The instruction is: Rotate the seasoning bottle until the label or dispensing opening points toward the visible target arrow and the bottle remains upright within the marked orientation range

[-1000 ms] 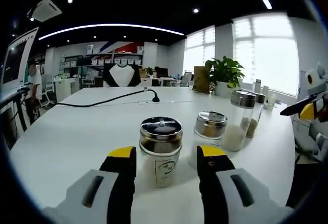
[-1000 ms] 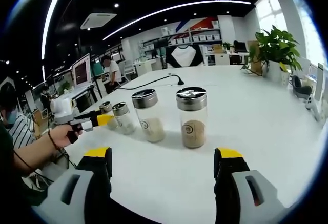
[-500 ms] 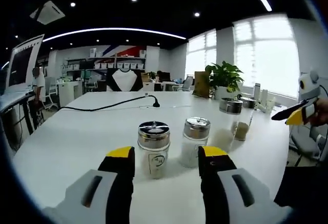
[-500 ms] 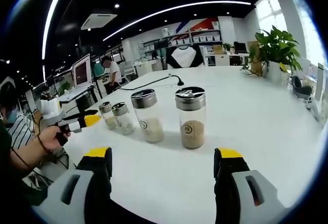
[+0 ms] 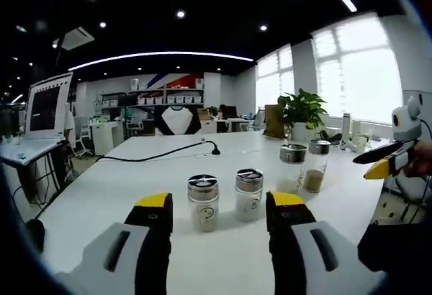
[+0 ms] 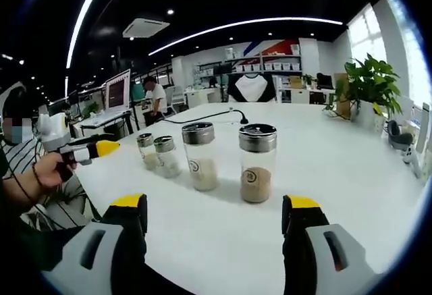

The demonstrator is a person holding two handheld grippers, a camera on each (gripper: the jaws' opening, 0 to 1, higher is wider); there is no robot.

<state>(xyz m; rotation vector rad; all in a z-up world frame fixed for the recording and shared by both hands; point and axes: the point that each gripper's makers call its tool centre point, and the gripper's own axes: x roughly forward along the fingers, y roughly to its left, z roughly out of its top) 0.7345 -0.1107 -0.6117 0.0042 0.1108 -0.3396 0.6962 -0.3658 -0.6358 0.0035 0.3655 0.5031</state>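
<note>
Four glass seasoning bottles with metal lids stand upright in a row on the white table (image 5: 94,194). In the left gripper view the nearest small bottle (image 5: 203,202) stands a little beyond my left gripper (image 5: 219,202), which is open and holds nothing. A second small bottle (image 5: 249,194) and two taller ones (image 5: 292,165) (image 5: 315,166) follow to the right. My right gripper (image 6: 214,204) is open and empty, short of the tall bottle of brown seasoning (image 6: 257,163) and the tall bottle of pale seasoning (image 6: 200,155). No target arrow is visible.
A black cable (image 5: 162,152) lies across the far table. A potted plant (image 5: 302,109) stands at the far right edge and a monitor (image 5: 46,109) on the left. A hand holds the left gripper (image 6: 84,150) at the left of the right gripper view.
My left gripper has drawn back from the nearest small bottle, which now looks smaller and farther. The right gripper has stayed open and barely moved.
</note>
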